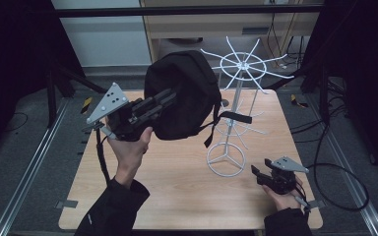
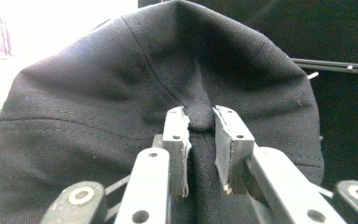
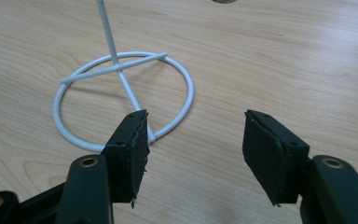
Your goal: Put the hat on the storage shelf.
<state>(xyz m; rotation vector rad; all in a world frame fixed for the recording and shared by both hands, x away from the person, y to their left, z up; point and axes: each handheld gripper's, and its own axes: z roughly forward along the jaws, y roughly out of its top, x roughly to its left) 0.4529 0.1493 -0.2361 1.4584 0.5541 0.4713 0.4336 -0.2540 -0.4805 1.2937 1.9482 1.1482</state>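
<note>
A black backpack (image 1: 182, 93) hangs in the air above the table's back left, lifted by my left gripper (image 1: 170, 96). That gripper (image 2: 200, 122) is shut on the backpack's top handle (image 2: 200, 116), with the bag (image 2: 98, 107) bulging behind the jaws. A white wire display stand (image 1: 236, 105) with spoke hooks rises mid-table, its ring base (image 1: 225, 160) flat on the wood. Straps (image 1: 226, 120) of the backpack dangle against the stand's pole. My right gripper (image 1: 257, 172) rests low at the front right, open, aimed at the ring base (image 3: 121, 98). Nothing lies between its jaws (image 3: 193, 149).
The wooden table (image 1: 177, 191) sits between metal floor rails (image 1: 24, 167). A black cable (image 1: 339, 177) loops off the table's right side. A dark bar (image 1: 187, 11) crosses the back, with cabinets behind.
</note>
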